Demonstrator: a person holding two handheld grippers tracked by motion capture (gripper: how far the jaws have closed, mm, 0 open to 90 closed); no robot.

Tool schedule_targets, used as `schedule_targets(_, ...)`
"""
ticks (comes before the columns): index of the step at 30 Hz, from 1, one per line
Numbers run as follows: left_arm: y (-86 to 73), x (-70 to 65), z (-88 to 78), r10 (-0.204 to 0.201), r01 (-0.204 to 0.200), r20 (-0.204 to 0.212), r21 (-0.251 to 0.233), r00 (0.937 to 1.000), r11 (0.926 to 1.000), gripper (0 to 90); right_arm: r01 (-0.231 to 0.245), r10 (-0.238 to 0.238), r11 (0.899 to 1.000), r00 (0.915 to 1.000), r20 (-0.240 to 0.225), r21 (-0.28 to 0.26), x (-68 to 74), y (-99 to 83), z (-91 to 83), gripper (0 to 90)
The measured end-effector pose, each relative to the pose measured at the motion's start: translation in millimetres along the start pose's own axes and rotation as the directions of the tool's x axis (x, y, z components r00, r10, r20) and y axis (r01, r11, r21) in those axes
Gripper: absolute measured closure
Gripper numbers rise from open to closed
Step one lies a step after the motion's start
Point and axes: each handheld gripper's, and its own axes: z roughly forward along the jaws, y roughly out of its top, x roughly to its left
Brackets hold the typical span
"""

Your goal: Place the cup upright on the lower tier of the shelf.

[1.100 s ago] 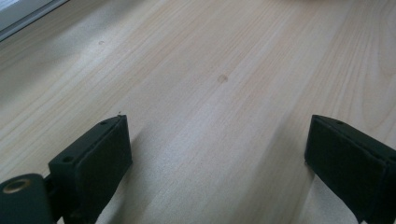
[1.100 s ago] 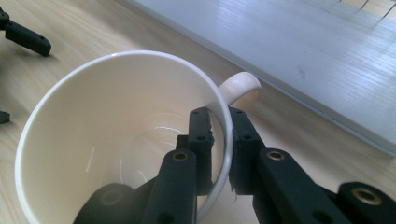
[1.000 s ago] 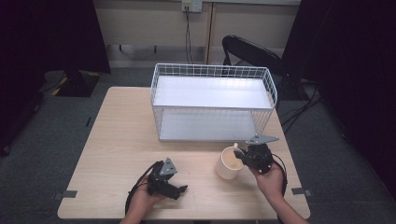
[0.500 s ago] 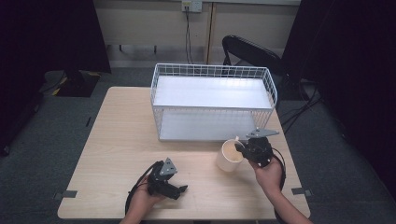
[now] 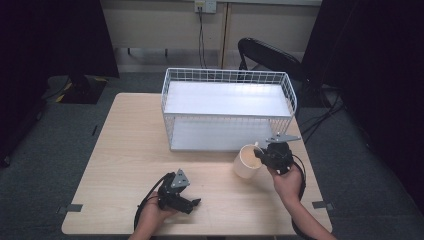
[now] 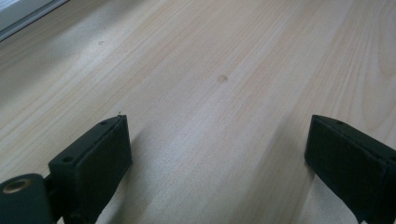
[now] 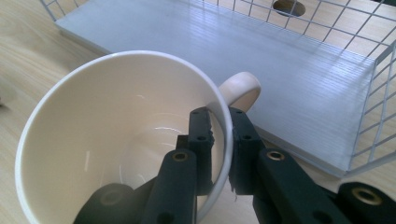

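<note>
At the table's near left edge, the left gripper lies low on the bare wood, its jaws spread wide with nothing between them; it poses little risk beyond its cable catching if the hand shifts. To the right, the cream mug hangs tilted just in front of the white wire rack, close to its lower shelf. The right gripper pinches only the mug's thin rim, one jaw inside the wall and one outside, beside the handle. That narrow hold is the weak point: the glazed wall could slide between the pads, or the mug could swing about the pinch and tip further. On the way into the rack, the handle or rim could strike the wire front and knock the mug loose onto the table.
</note>
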Motion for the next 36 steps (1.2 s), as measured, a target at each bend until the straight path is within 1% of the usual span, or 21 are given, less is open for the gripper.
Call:
schedule_targets(4,0.0,0.1,-0.1,0.002,-0.002,0.0,0.001,1.0,1.0,6.8,-0.01,0.01,1.0,0.9999,0.008,-0.006,-2.5,2.2,0.7,82.1)
schedule_targets(14,0.0,0.0,0.0,0.0,0.0,0.001,0.001,1.0,1.0,6.8,-0.019,0.019,1.0,0.9993,0.032,-0.011,-5.0,6.6,4.3,82.1)
schedule_targets(26,0.0,0.1,-0.1,0.002,-0.002,-0.001,0.001,1.0,1.0,6.8,-0.061,0.064,0.997,0.9955,0.07,-0.049,-12.6,12.3,7.8,82.1)
schedule_targets(30,0.0,0.1,-0.1,0.001,-0.001,-0.001,0.001,1.0,1.0,6.8,-0.063,0.068,0.996,0.994,0.086,-0.056,-12.9,13.6,9.3,82.1)
schedule_targets(31,-0.1,-0.2,0.1,-0.004,0.004,0.002,0.0,1.0,1.0,6.8,-0.064,0.069,0.996,0.9936,0.089,-0.059,-12.9,13.9,9.7,82.1)
schedule_targets(35,-0.1,-0.1,0.1,-0.002,0.002,0.001,0.0,1.0,1.0,6.8,-0.068,0.074,0.996,0.9931,0.091,-0.064,-13.0,15.3,10.9,82.1)
schedule_targets(36,0.0,-0.1,0.0,-0.002,0.002,0.001,0.0,1.0,1.0,6.8,-0.067,0.074,0.995,0.9924,0.098,-0.07,-12.1,16.2,11.6,82.1)
